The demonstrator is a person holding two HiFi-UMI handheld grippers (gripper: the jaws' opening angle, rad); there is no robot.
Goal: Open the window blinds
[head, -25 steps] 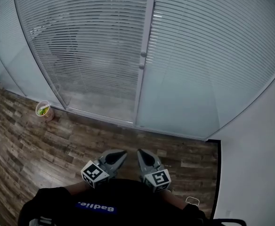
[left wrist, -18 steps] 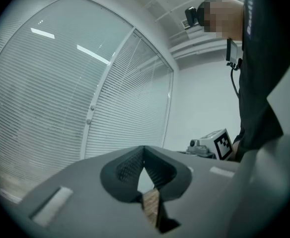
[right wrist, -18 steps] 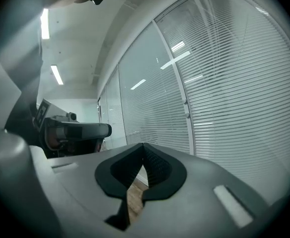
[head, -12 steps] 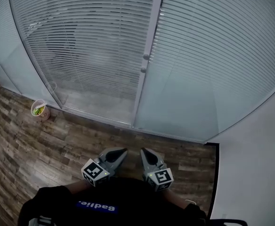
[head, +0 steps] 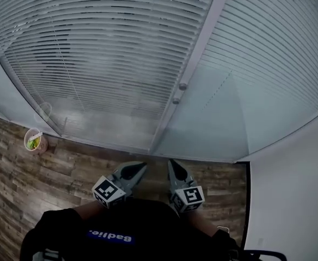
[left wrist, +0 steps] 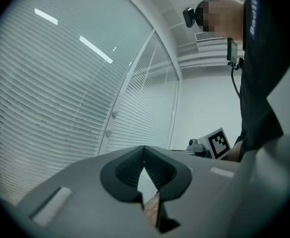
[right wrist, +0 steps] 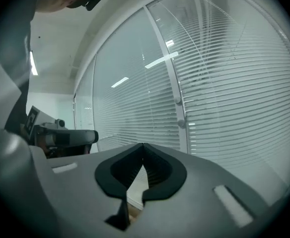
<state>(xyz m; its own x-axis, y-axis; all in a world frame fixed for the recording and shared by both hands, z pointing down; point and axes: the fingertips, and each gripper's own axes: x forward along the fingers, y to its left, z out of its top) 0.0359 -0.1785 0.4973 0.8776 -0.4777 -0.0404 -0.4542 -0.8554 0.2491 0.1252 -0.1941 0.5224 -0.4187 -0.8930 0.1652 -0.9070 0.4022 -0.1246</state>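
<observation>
Fingers (left wrist: 117, 175) on left gripper (head: 141, 167) and right gripper (head: 172, 165) sit together, blinds (head: 104, 48) ahead, clear of them.

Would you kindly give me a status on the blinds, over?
Left tongs and right tongs shut, empty. Blinds down, untouched. Cup far left, not obstructing.

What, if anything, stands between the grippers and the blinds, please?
Nothing on the floor lies between the left gripper, the right gripper and the blinds. They seem to sit behind glass, going by reflections; the two knobs on the frame are clear. The cup stands far left.
</observation>
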